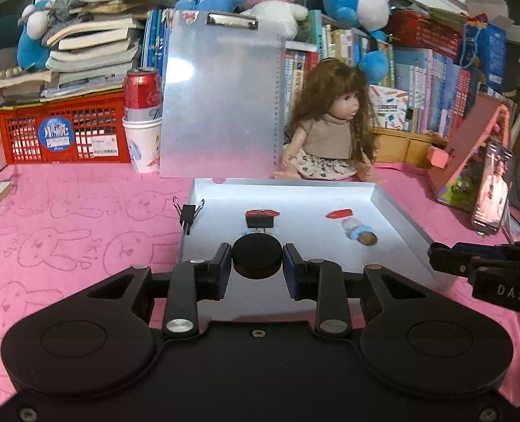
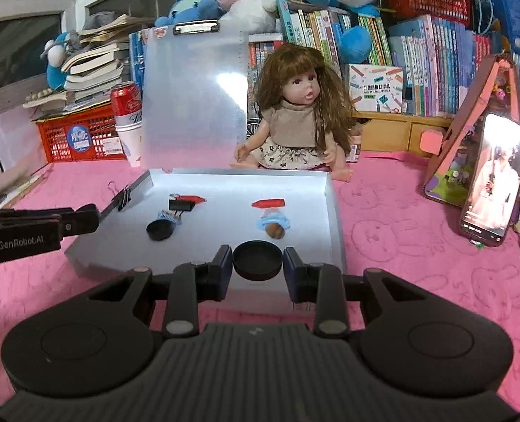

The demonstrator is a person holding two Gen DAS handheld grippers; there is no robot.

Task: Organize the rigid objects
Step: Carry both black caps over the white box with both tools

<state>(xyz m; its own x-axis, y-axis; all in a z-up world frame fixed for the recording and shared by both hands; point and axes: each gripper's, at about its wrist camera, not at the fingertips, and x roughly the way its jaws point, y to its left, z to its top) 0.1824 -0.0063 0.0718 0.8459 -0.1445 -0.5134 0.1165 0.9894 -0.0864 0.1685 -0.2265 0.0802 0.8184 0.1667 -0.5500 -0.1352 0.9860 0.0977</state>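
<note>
Pink cloth printed with rabbit outlines covers the worktop [image 1: 66, 218], which is backed by rows of books, plush toys and a red crate [image 1: 61, 133]. A translucent clipboard [image 1: 221, 98] is stood upright at the back, next to a red can [image 1: 142, 89] set in a paper cup, and a long-haired doll [image 1: 330, 123] is seated just beside it. A shallow silver tray [image 1: 397, 207] is laid flat in front of both, with a black binder clip [image 1: 189, 212] fixed on its left wall. A phone [image 2: 492, 179] with a lit screen is propped at the right. Inside the tray are seen a small black clip [image 2: 181, 205] with a red piece next to it, a second red piece [image 2: 268, 203], and a light-blue item with a brown end [image 2: 274, 227]. The left tongs [image 1: 257, 263] are closed on a black round cap [image 1: 257, 255], held above the tray's near left part. The right tongs [image 2: 257, 263] are closed on a black round lid [image 2: 257, 258], hollow side up, held over the tray's near right edge.
</note>
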